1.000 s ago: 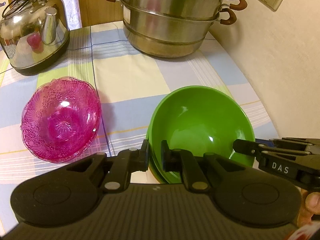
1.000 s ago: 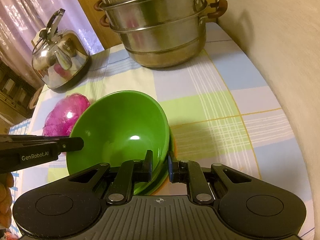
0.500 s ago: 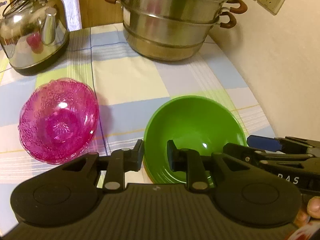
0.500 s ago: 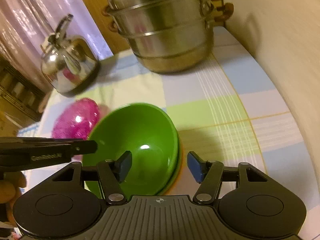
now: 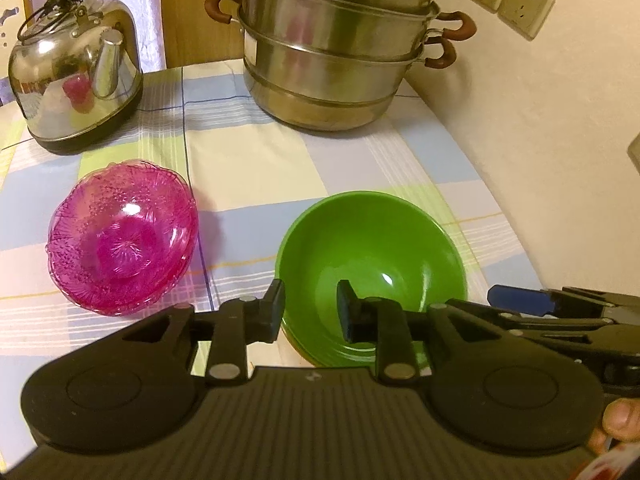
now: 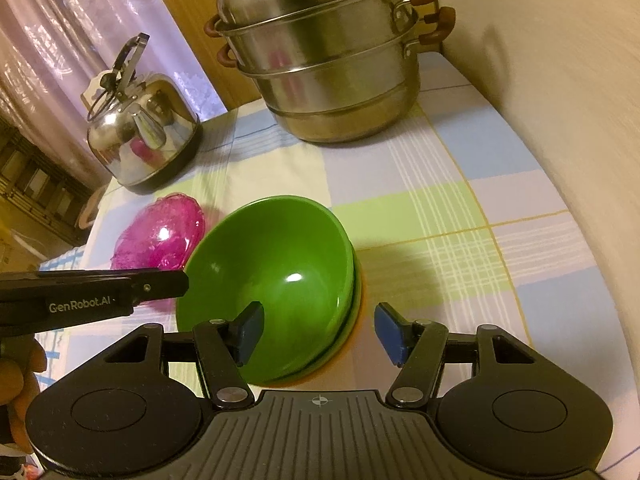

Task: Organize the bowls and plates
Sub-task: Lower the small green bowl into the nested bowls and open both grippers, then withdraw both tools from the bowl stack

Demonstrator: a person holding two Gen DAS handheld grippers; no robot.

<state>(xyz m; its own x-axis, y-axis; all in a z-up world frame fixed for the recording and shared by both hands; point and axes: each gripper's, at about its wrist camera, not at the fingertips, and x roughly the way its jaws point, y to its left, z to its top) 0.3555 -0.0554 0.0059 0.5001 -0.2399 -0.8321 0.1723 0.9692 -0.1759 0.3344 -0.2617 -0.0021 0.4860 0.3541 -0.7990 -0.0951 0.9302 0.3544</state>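
Observation:
A green bowl (image 5: pixel 372 256) rests nested on other green and orange dishes (image 6: pixel 352 320) on the checked tablecloth. A pink glass bowl (image 5: pixel 120 240) stands to its left, also seen in the right wrist view (image 6: pixel 160 236). My left gripper (image 5: pixel 310 314) is open and empty, its jaws astride the green bowl's near-left rim. My right gripper (image 6: pixel 318 330) is open and empty, its jaws astride the bowl's near-right rim. The right gripper's blue tip (image 5: pixel 516 300) shows at the right of the left wrist view. The left gripper's finger (image 6: pixel 152 286) shows at the left of the right wrist view.
A steel stacked steamer pot (image 5: pixel 336 52) stands at the back by the wall (image 5: pixel 540 120). A steel kettle (image 5: pixel 76 76) stands at the back left. The table's right edge runs along the wall.
Both grippers have opened and let go of the green bowl. The bowl has dropped from a tilted hold to lie level on the stack. Both grippers have drawn back slightly.

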